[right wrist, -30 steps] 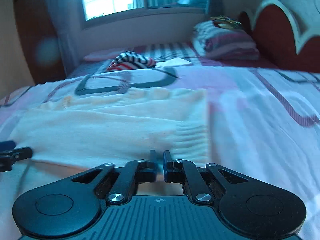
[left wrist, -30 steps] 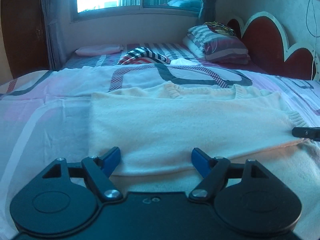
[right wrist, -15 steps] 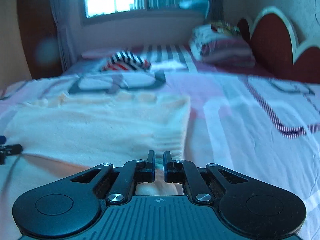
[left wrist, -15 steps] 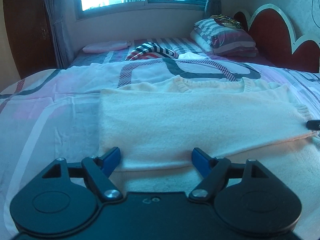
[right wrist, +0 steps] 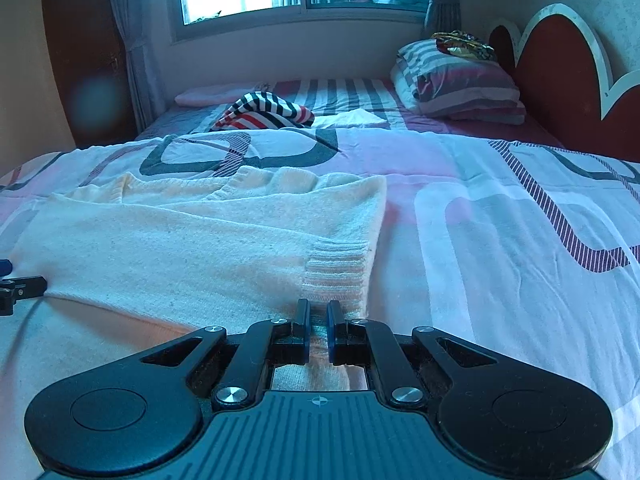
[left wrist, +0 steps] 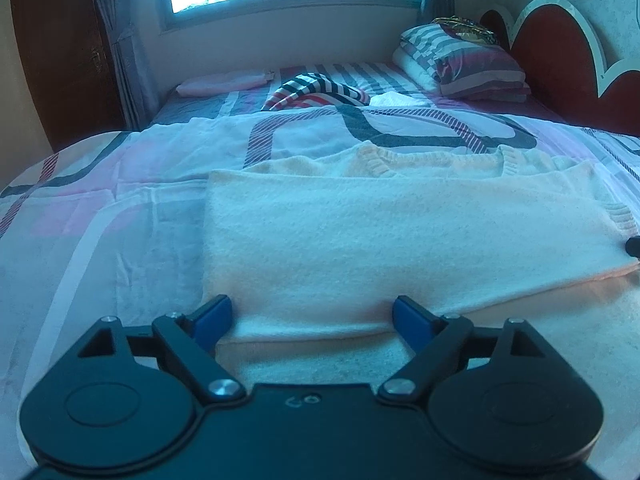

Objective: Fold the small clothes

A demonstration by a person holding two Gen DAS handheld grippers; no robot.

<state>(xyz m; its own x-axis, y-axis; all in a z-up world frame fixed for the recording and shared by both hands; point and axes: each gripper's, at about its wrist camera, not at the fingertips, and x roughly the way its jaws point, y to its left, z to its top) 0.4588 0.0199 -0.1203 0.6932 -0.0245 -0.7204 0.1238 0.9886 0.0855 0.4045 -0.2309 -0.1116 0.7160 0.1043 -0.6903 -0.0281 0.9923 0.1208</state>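
Left hand-held gripper point(left wrist: 313, 317) spread wide, right hand-held gripper point(right wrist: 318, 322) nearly closed

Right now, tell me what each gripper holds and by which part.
The right gripper pinches the cream sweater at its near edge by the ribbed hem. The left gripper is open, straddling the folded edge, holding nothing.

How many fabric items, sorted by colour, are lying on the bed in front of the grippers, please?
Cream: 1, the sweater
Black, white and red striped: 1, the crumpled garment
Pink: 1, the folded cloth
White: 1, the small cloth
Grey and maroon striped: 1, the pillow stack
Total: 5
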